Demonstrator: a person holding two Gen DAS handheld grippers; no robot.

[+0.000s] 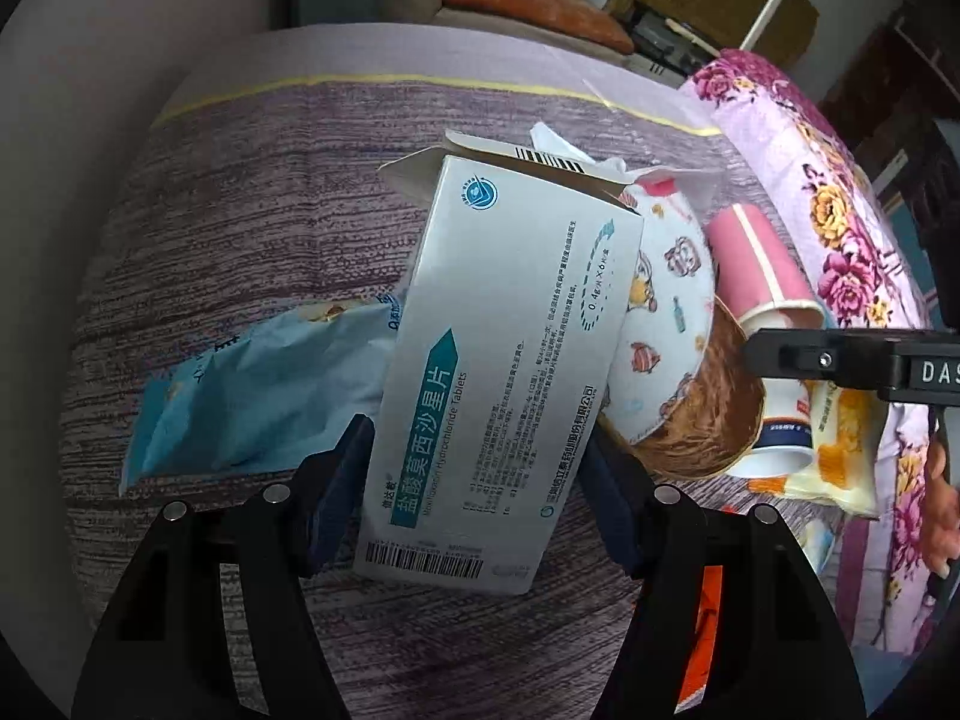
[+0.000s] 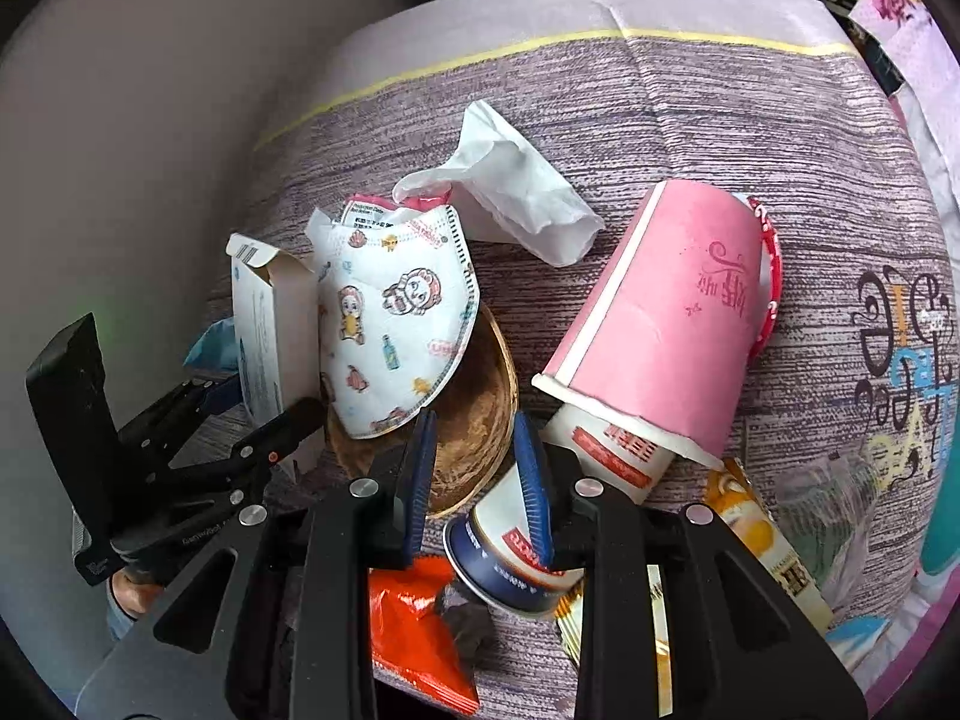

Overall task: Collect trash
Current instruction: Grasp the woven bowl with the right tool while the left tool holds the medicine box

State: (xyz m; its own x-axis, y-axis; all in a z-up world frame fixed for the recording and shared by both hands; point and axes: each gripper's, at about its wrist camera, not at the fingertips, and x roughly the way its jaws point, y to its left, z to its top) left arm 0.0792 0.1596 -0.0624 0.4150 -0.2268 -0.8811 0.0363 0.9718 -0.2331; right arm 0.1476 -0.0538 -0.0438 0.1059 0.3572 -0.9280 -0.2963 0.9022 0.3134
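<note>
Silver-grey cardboard, a flat medicine box [image 1: 498, 372] with teal print and an open end flap, stands clamped between the dark pads of the left claw [image 1: 477, 480], lifted over the purple woven cloth of the bench [image 1: 240, 210]. Its long axis runs away from that claw and leans a little to the right in the left wrist view, so the open flap is the far end.

Just right of it lies the rest of the litter: a white child's face mask with cartoon prints [image 2: 396, 324] resting on a brown bowl-like shell [image 2: 474, 420], a crumpled white tissue [image 2: 516, 192] behind, and a pink paper cup [image 2: 660, 312] tipped on its side.

The right claw [image 2: 474, 480] is narrowed, its blue pads straddling the brown shell's near edge, with a small blue-and-white pot [image 2: 510, 564] just under its right finger; whether it grips anything I cannot tell. It is the nearer claw to that pile, which lies straight ahead of it.
</note>
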